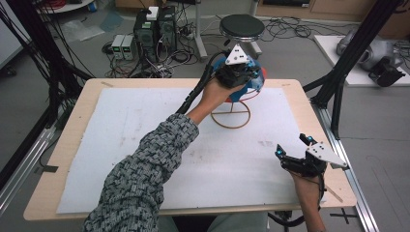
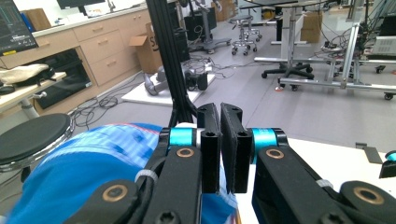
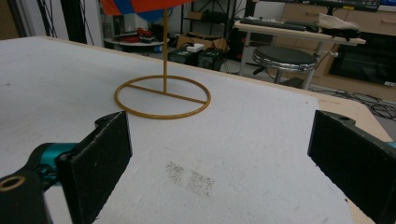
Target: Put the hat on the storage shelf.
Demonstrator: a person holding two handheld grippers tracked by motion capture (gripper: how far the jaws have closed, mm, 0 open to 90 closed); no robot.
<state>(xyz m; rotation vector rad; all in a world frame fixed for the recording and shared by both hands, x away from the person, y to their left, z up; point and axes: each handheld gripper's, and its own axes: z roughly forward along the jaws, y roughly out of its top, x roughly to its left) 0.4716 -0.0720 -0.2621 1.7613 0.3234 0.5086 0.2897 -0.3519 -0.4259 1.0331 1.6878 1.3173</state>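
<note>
Above the gold ring stand (image 1: 231, 115), my left gripper (image 1: 238, 73) sits closed over the blue globe (image 1: 255, 82); my right gripper (image 1: 293, 147) gapes, no readable writing.

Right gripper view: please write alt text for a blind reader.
The open right hand-held gripper faces a white table mat, its black jaws wide apart with nothing between them. Beyond stands a gold wire ring stand carrying a red-and-blue object.
</note>
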